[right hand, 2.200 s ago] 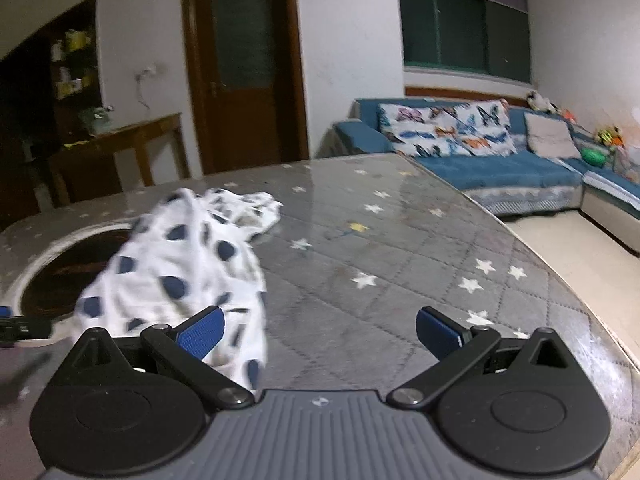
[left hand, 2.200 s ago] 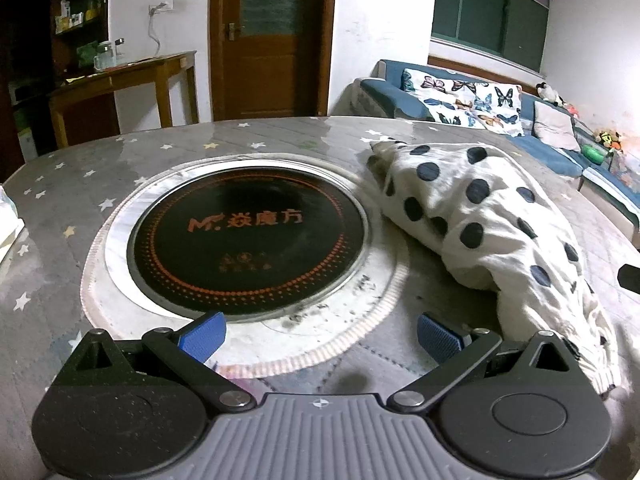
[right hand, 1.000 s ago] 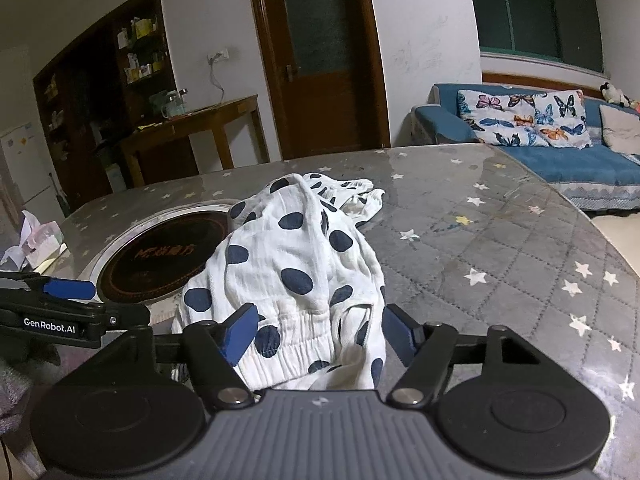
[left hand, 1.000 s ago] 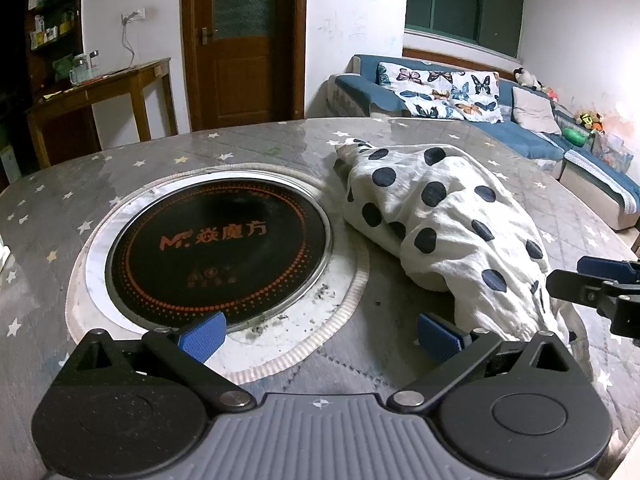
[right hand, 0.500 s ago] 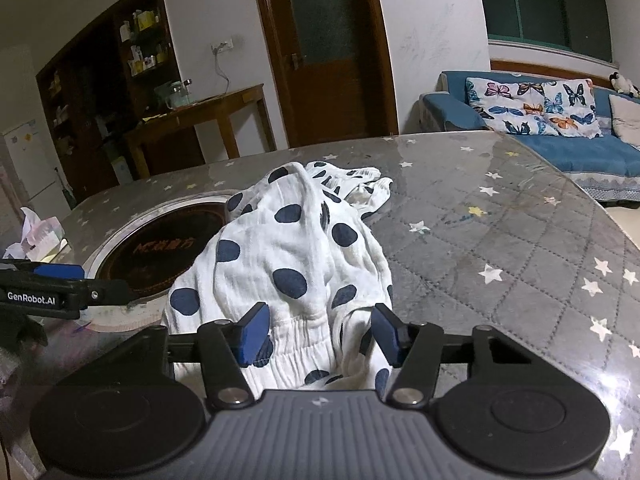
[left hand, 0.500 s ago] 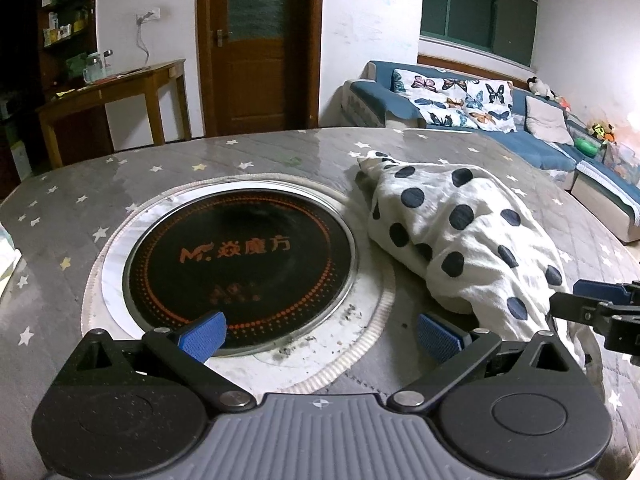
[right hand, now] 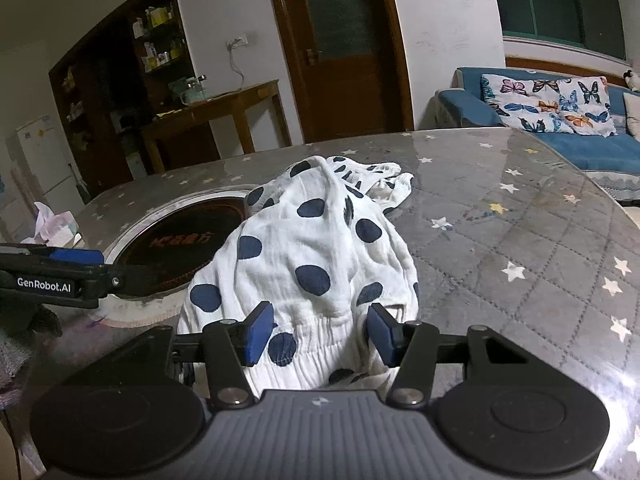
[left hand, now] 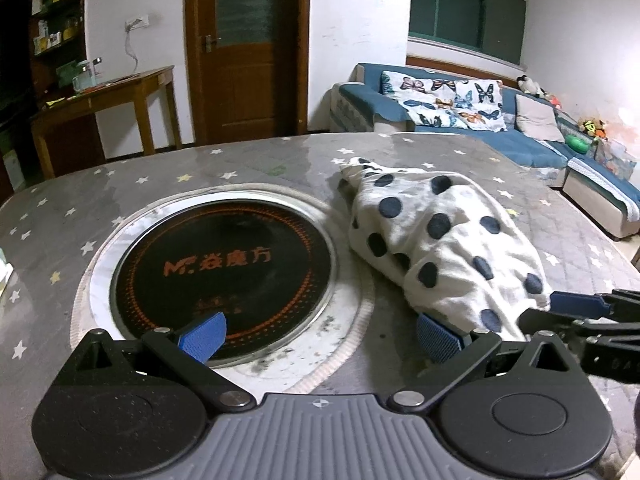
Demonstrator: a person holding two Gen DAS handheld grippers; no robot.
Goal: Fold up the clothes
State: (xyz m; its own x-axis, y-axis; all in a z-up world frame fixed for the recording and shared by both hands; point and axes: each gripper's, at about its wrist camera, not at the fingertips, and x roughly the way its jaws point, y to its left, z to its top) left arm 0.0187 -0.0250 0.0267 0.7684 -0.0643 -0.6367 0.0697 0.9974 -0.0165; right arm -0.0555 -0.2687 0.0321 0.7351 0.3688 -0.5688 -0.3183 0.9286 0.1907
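Observation:
A white garment with dark blue dots (left hand: 444, 236) lies crumpled on the grey starred table (left hand: 248, 168), right of the round black cooktop (left hand: 224, 268). My left gripper (left hand: 320, 338) is open and empty, low over the cooktop's near rim, its right pad beside the garment's near end. In the right wrist view the garment (right hand: 316, 252) lies straight ahead. My right gripper (right hand: 320, 334) is open with its jaws partly drawn in, one on each side of the elastic hem (right hand: 308, 364). The right gripper also shows in the left wrist view (left hand: 576, 308), at the garment's near end.
The table edge curves off at the right (right hand: 616, 208). A tissue pack (right hand: 54, 226) lies at the table's far left. A blue sofa (left hand: 480, 128), a wooden side table (left hand: 108, 96) and a door (left hand: 244, 48) stand beyond.
My right gripper has moved in over the garment's hem and its jaws have narrowed. My left gripper has drifted slightly and stays wide open.

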